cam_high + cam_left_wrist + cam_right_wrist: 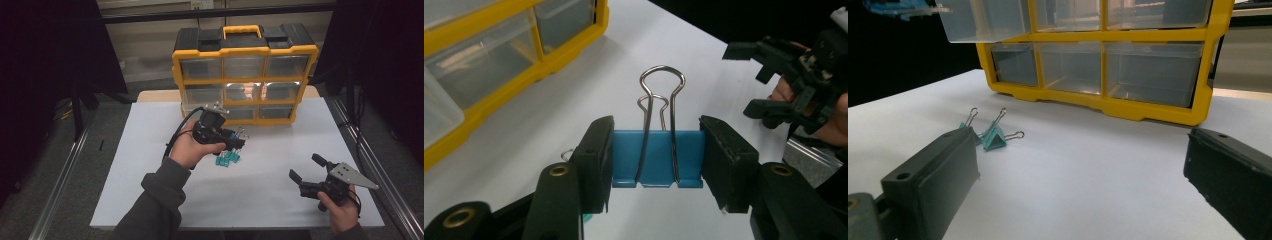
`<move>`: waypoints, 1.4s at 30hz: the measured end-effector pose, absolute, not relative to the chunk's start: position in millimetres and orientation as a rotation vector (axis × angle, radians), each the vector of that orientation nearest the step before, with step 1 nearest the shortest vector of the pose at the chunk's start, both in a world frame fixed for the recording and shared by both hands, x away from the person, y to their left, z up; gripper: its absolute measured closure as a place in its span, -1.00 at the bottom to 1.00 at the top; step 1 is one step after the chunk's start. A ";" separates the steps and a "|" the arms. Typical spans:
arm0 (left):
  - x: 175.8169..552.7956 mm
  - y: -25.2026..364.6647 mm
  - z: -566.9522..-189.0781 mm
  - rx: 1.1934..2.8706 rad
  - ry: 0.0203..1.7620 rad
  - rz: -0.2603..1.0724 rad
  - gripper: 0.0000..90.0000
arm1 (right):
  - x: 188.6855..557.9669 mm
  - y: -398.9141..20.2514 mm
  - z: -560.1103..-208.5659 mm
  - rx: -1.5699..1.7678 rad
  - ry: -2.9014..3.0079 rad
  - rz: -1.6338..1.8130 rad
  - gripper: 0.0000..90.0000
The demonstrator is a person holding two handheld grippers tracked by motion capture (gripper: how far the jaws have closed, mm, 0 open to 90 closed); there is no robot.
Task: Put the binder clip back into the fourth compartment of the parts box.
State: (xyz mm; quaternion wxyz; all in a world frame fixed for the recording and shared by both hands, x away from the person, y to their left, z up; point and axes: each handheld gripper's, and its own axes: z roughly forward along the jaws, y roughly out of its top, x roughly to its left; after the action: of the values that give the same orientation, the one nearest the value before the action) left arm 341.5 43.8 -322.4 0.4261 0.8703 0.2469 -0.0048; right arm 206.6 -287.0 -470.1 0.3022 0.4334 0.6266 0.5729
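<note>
A blue binder clip point(657, 157) with its wire handles up sits crosswise between the jaws of my left gripper point(657, 165), which is shut on its two ends. In the high view this left gripper point(236, 141) hangs above the white table, in front of the yellow and black drawer organizer point(245, 75), with the clip point(240, 136) at its tip. Under it a few teal binder clips point(227, 159) lie on the table; the right gripper view has them point(993, 136) at the left. My right gripper point(306, 168) rests at the front right, open and holding nothing, jaws wide point(1083, 175).
The organizer point(1098, 60) has clear drawers; a left drawer point(983, 20) stands pulled out. The white table point(280, 200) ends close to my right hand. Metal rails point(370, 165) run along both sides. My right gripper point(769, 80) also shows beyond the held clip.
</note>
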 end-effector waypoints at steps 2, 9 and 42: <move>344.8 45.7 -313.0 2.169 0.614 -0.025 0.11 | 206.6 -287.2 -470.0 1.140 1.668 1.517 -0.99; 353.1 49.7 -291.0 2.171 0.608 -0.005 0.11 | 206.2 -287.6 -469.9 1.138 1.667 1.516 -0.99; 414.5 79.3 -255.6 2.059 0.747 0.211 0.11 | 205.7 -288.1 -469.2 1.144 1.649 1.525 -0.99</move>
State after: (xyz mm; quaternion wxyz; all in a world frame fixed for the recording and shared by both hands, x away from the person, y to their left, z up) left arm 414.5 79.3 -255.6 0.4534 0.8340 0.3026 0.0856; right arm 205.7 -288.1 -469.2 0.3054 0.4320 0.6230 0.5762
